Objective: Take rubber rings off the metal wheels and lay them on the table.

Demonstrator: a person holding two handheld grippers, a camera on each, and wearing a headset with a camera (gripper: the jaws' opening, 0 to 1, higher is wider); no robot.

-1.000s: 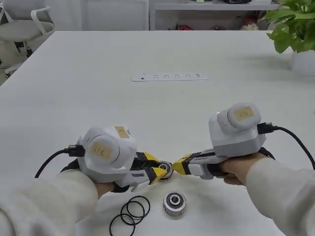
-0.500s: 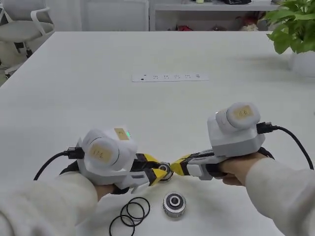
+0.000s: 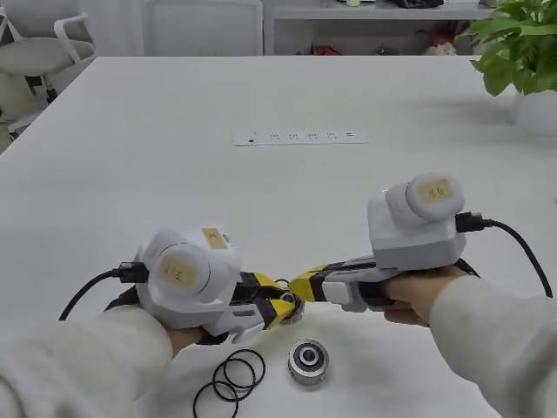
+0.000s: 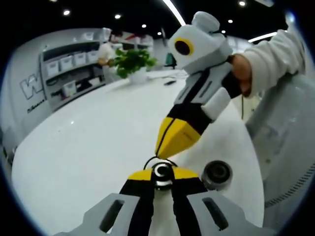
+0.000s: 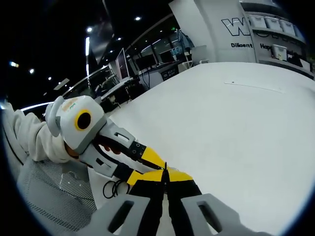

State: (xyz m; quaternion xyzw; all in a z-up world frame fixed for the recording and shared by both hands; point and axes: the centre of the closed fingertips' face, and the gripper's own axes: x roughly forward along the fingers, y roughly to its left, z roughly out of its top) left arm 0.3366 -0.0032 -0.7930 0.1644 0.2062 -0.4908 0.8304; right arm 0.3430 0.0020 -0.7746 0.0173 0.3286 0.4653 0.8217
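L hand-held gripper [image 4: 162, 176] clamps wheel [image 4: 162, 170], low over counter [image 3: 287, 200]. R hand-held gripper [image 5: 165, 173]: jaws closed, pinching ring [image 4: 146, 162] at wheel rim. I judge ring thin, soft, stretchy, light; take by lifted loop. Wheel prob. rigid, slick, heavier; hold by faces.

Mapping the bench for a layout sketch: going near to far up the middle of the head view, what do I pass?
Loose wheel → held wheel → power strip → shelf.
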